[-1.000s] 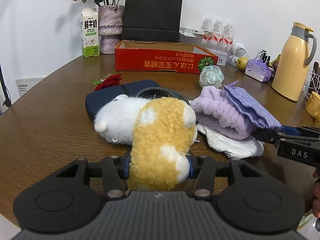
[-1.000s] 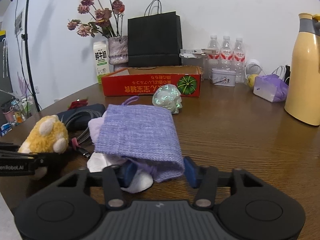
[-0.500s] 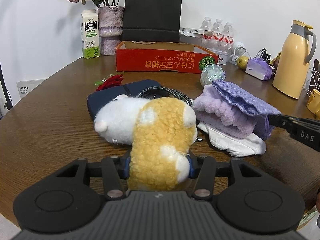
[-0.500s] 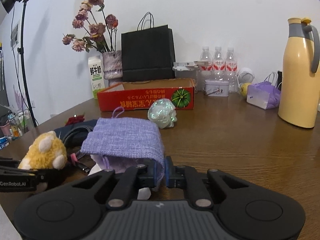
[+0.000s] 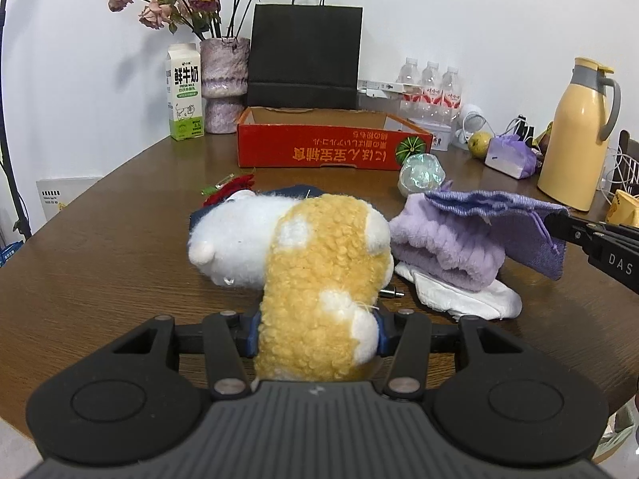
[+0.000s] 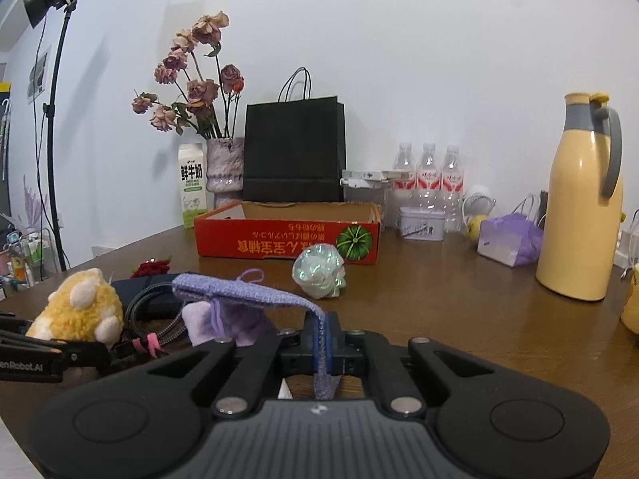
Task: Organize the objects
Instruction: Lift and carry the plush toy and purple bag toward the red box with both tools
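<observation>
Nearest the left wrist camera, the left gripper (image 5: 317,331) has its jaws clamped on the rump of a plush toy (image 5: 319,275), a curly yellow and white animal with pale paw pads whose white head lies forward on the brown desk (image 5: 100,263). In the right wrist view the right gripper (image 6: 322,345) has its jaws pressed together on the edge of a purple knitted pouch (image 6: 243,291); the cloth runs up and away from the pads in a sagging band, with a drawstring loop at its far end. From the left camera the same pouch hangs out level from the black jaws, lifted off a folded lilac fleece towel (image 5: 447,247), which lies on a white cloth (image 5: 467,299) just right of the toy. Behind the toy sits a dark blue case (image 6: 159,291) with a braided black cable (image 6: 159,319) on it, though how the cable ends is hard to make out. A red flower (image 5: 229,189) lies past the case. Farther on, an iridescent crumpled ball (image 5: 421,173) rests just in front of a shallow red cardboard box (image 5: 319,153). At the wall stand a milk carton (image 5: 183,94), a vase of dried roses (image 5: 223,84), a black paper bag (image 5: 305,56), water bottles (image 5: 431,86) and, to the right, a yellow thermos jug (image 5: 575,139).
</observation>
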`<state>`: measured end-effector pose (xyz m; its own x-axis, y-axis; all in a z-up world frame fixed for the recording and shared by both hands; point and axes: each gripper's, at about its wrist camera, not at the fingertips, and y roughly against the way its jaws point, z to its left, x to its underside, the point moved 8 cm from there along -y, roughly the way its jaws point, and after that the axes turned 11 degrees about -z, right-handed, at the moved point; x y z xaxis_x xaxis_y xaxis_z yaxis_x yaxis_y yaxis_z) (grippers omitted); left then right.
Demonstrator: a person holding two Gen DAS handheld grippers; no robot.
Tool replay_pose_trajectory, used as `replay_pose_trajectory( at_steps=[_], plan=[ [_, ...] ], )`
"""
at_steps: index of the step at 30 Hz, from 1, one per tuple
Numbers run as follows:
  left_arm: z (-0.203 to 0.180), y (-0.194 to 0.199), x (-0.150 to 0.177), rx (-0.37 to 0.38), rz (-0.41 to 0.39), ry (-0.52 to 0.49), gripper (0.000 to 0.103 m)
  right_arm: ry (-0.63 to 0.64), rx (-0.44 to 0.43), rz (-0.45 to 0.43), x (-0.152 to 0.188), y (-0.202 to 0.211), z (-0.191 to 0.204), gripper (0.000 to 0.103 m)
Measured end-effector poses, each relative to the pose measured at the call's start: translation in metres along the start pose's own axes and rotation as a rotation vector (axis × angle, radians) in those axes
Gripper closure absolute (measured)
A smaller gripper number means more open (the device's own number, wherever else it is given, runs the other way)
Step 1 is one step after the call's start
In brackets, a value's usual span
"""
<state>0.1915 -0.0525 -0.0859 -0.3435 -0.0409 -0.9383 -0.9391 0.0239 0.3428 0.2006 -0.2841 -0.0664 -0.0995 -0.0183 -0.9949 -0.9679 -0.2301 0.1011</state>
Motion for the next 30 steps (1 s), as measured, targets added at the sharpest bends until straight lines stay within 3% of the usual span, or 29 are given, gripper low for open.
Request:
replay_pose_trajectory(
  at_steps=[15, 30],
  plan=[
    [0.012, 0.023, -0.017, 0.019, -0.06, 0.02, 0.053, 0.048, 0.031, -0.111, -0.033, 0.025, 0.018, 0.101],
    [0.009, 0.01, -0.049, 0.039, -0.077, 0.006, 0.053, 0.038, 0.022, -0.147, -0.054, 0.01, 0.023, 0.101]
  ],
)
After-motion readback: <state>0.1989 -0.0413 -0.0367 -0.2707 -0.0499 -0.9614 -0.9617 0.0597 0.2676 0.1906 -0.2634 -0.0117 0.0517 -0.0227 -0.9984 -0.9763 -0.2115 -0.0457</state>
